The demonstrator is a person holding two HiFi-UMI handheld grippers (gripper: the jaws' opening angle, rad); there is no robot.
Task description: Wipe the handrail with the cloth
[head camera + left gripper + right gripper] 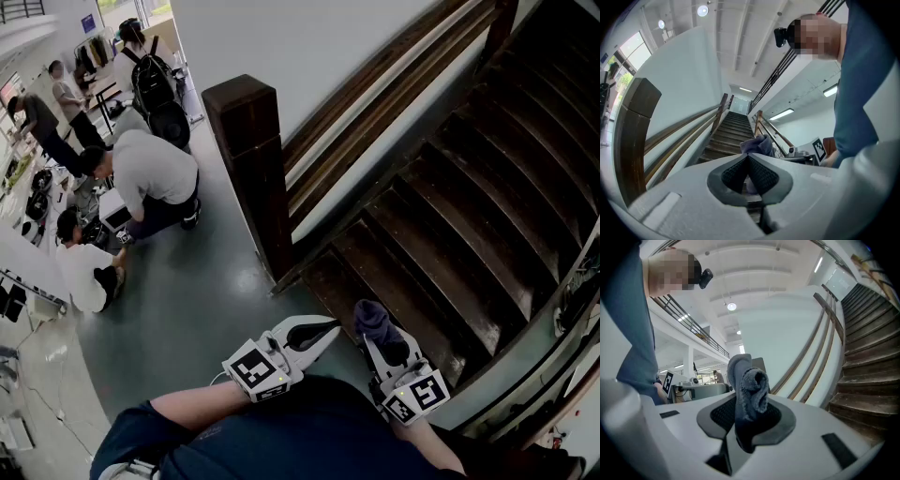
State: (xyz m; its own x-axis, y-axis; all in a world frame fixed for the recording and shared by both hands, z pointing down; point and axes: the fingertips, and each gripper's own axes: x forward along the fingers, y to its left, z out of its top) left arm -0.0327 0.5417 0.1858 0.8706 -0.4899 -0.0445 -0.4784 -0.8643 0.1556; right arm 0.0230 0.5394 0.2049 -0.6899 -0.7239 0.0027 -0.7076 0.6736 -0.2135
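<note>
Head view showed a person at the foot of a dark wooden staircase (450,216), holding both grippers low in front of the torso. The right gripper (380,345) was clamped on a bunched grey-blue cloth (373,319). In the right gripper view the cloth stood pinched between the two pads, with a rolled fold sticking up past the tips and a dark tail hanging down behind them. The left gripper (323,330) sat just beside it, to its left. The left gripper view showed its jaws pressed together with nothing between them, and the cloth showed just beyond the tips. The wooden handrail (375,89) ran up the white wall from a square newel post (248,169). The cloth was well apart from the handrail, not touching it. A second railing at the lower right edge of the head view looked like metal and glass, but it was too blurred to confirm. Several people (141,178) crouched or stood on the grey floor (197,309) at left.
</note>
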